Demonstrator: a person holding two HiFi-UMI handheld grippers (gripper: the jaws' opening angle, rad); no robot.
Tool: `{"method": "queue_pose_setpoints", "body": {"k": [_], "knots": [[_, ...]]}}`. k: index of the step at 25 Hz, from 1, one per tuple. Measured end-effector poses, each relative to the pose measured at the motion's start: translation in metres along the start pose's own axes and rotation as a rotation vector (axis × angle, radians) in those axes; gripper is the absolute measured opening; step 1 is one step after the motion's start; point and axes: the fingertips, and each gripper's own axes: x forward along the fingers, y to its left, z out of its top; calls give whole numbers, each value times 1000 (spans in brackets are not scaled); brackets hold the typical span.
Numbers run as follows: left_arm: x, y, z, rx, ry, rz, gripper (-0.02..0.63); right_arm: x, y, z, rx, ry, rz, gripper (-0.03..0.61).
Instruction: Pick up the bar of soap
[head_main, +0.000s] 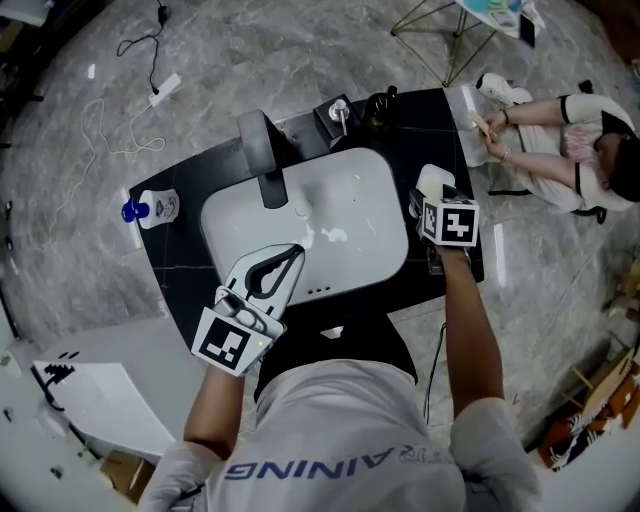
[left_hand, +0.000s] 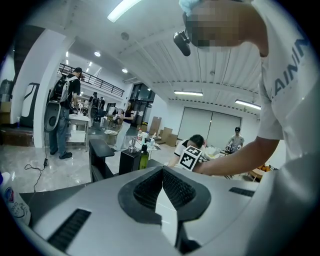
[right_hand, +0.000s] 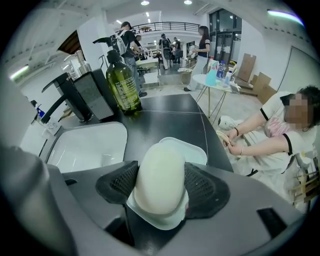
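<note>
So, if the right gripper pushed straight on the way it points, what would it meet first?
The bar of soap: it sits between the right gripper's jaws, in the white dish.

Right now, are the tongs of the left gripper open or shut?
Shut. In the left gripper view, the tongs of the left gripper meet at their tips, with nothing between them.

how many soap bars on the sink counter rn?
1. The bar of soap sits in the white dish right of the basin, between the right tongs. No other shows; one may be hidden.
</note>
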Motion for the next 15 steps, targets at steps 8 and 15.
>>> {"method": "queue_pose_setpoints", "body": {"k": [8, 15], "knots": [[-7, 4, 1, 1, -3, 19, 9, -8, 3, 3, -93, -117, 5, 299], [-9, -2, 13, 41, -33, 13, 9, -48, 3, 21, -89, -245, 10, 299]]}}
